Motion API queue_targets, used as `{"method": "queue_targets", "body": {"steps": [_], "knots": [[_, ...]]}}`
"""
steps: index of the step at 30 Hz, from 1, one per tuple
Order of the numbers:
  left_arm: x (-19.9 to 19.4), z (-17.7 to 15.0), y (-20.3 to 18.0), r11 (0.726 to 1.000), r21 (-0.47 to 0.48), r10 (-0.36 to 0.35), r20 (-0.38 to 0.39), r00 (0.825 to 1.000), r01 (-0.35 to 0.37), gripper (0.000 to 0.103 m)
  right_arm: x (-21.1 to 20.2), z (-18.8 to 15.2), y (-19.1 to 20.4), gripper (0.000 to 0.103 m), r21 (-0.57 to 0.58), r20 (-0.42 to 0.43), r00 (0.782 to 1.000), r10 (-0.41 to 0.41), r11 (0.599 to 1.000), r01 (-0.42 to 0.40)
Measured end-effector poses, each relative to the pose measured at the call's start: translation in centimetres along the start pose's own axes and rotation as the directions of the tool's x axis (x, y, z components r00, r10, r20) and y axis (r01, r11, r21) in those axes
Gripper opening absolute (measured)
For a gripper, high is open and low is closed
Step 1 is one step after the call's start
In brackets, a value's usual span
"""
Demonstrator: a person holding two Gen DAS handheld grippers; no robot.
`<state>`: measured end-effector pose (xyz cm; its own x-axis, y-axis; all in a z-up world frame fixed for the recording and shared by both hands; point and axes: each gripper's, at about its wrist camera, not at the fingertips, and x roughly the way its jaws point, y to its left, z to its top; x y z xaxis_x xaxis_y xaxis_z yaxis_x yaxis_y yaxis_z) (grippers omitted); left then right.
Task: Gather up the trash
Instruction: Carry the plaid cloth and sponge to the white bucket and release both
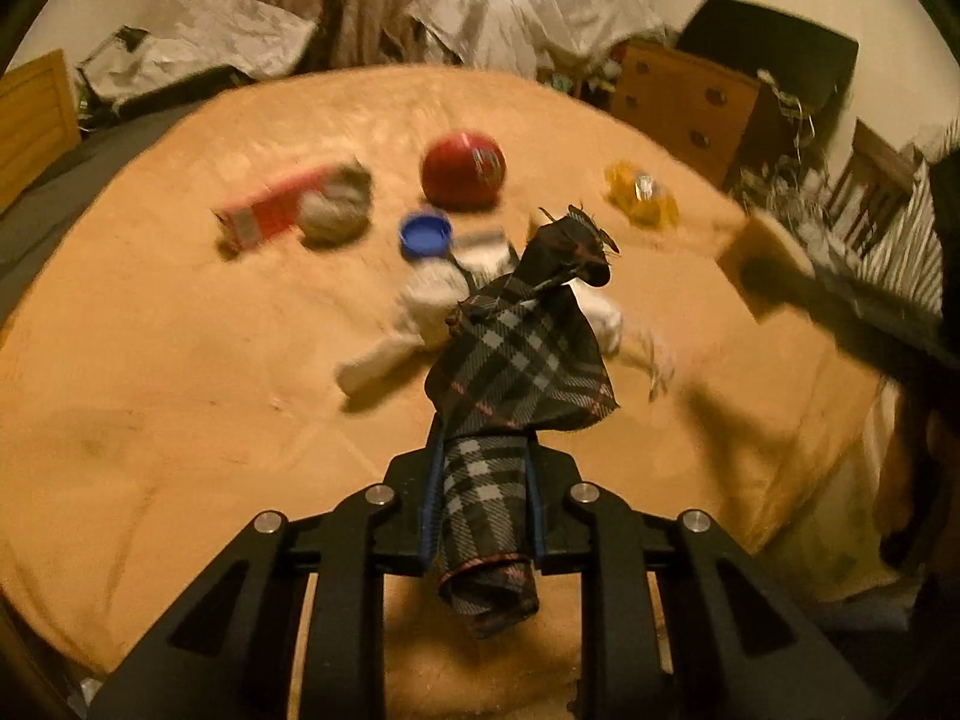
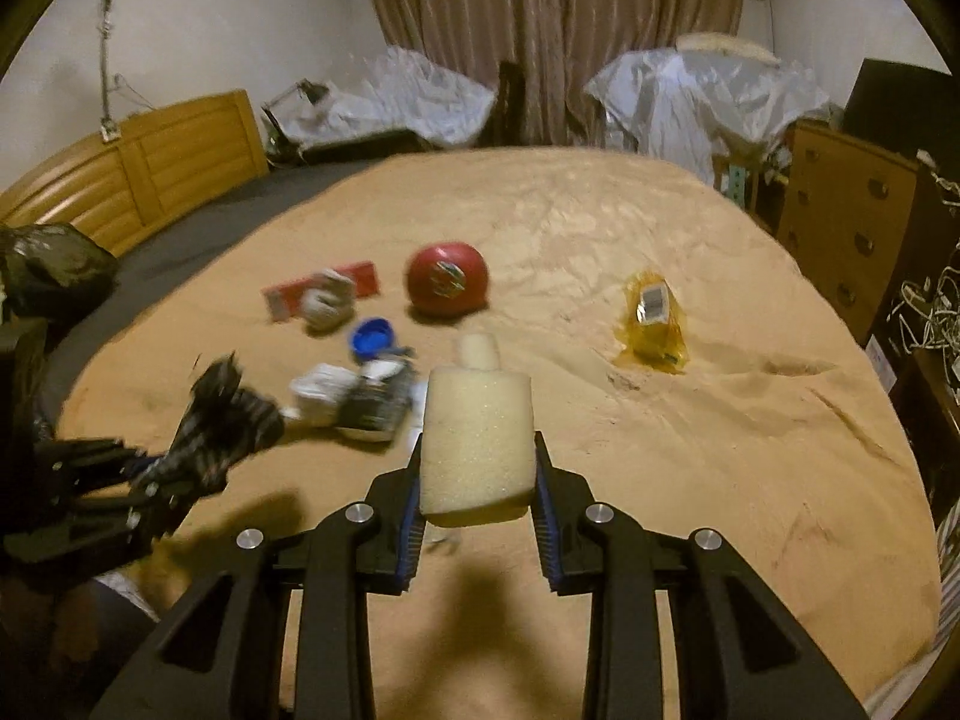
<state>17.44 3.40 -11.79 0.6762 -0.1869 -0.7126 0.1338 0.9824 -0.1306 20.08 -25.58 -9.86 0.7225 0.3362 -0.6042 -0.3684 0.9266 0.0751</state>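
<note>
My left gripper is shut on a dark plaid cloth and holds it above the tan blanket. It also shows, blurred, at the left of the right wrist view. My right gripper is shut on a pale foam sponge, which also shows at the right of the left wrist view. On the blanket lie a red ball, a blue cap, a red box with crumpled paper, white crumpled trash and a yellow wrapper.
A wooden headboard stands at the left and a wooden dresser at the right. Plastic-covered heaps lie beyond the bed before a curtain. A black bag sits at the left edge. Cables hang at the right.
</note>
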Motion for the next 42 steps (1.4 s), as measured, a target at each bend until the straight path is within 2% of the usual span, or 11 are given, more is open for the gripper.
{"method": "queue_targets", "body": {"steps": [5, 11, 15, 17, 24, 33, 42], "knots": [[-4.9, 0.9, -0.4, 0.997, -0.042, 0.063, 0.122, 0.991, -0.059, 0.02, -4.6, -0.1, 2.8, 0.032, 0.01, 0.101, 0.995, -0.008, 1.0, 0.007], [-8.9, 1.1, -2.3, 0.988, -0.064, 0.151, 0.253, 0.956, -0.14, 0.02, -9.1, 0.0, 5.3, 0.032, 0.016, 0.195, 0.98, -0.031, 0.999, 0.028], [-10.6, 0.9, -3.6, 0.983, -0.071, 0.181, 0.311, 0.933, -0.167, 0.02, -11.8, -0.1, 6.5, 0.032, 0.013, 0.244, 0.968, -0.056, 0.998, 0.055], [-11.0, 1.0, -4.1, 0.982, -0.064, 0.188, 0.324, 0.927, -0.177, 0.02, -12.8, -0.2, 7.0, 0.032, 0.013, 0.254, 0.965, -0.062, 0.998, 0.061], [-11.8, 1.2, -5.0, 0.985, -0.054, 0.175, 0.338, 0.925, -0.167, 0.02, -15.7, -0.8, 7.6, 0.032, 0.012, 0.267, 0.961, -0.074, 0.997, 0.073], [-12.3, 0.8, -4.6, 0.986, -0.048, 0.167, 0.346, 0.923, -0.16, 0.02, -16.2, -1.1, 7.6, 0.032, 0.012, 0.266, 0.961, -0.073, 0.997, 0.073], [-12.3, 1.5, -6.4, 0.991, -0.011, 0.126, 0.34, 0.932, -0.13, 0.02, -18.1, -0.6, 6.0, 0.032, 0.028, 0.269, 0.958, -0.097, 0.995, 0.093]]}}
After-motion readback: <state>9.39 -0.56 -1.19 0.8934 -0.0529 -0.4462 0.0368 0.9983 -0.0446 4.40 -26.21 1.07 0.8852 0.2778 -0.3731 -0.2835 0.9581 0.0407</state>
